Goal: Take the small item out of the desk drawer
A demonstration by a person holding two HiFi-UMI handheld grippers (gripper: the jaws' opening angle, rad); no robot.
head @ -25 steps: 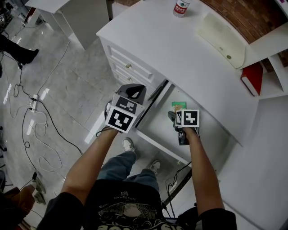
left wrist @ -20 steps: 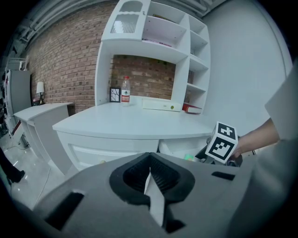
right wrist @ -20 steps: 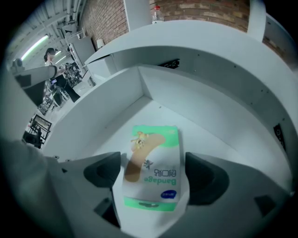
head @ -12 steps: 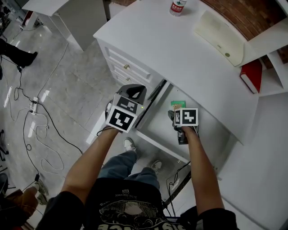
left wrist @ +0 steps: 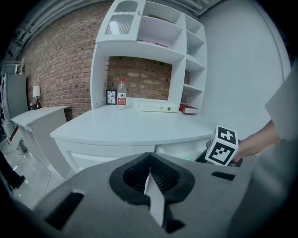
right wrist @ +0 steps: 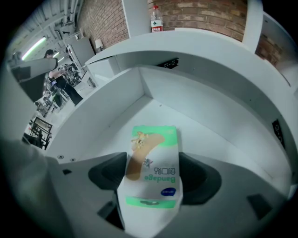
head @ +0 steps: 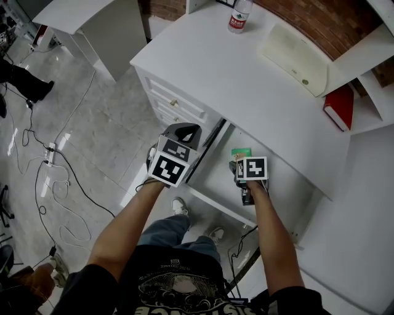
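A white and green bandage box stands in the open white desk drawer, and shows as a green patch in the head view. My right gripper points steeply down into the drawer. Its jaws have just been closing, and both dark pads now meet the box's sides. My left gripper hovers left of the drawer at the desk's front edge. In its own view the left gripper is shut, with only a pale sliver at the seam.
On the white desk top stand a water bottle and a long cream case. A red book lies on a shelf at the right. Closed drawers sit left of the open one. Cables trail over the floor.
The head view has shifted a little, so the desk sits slightly higher in the picture. Both hands stay where they were.
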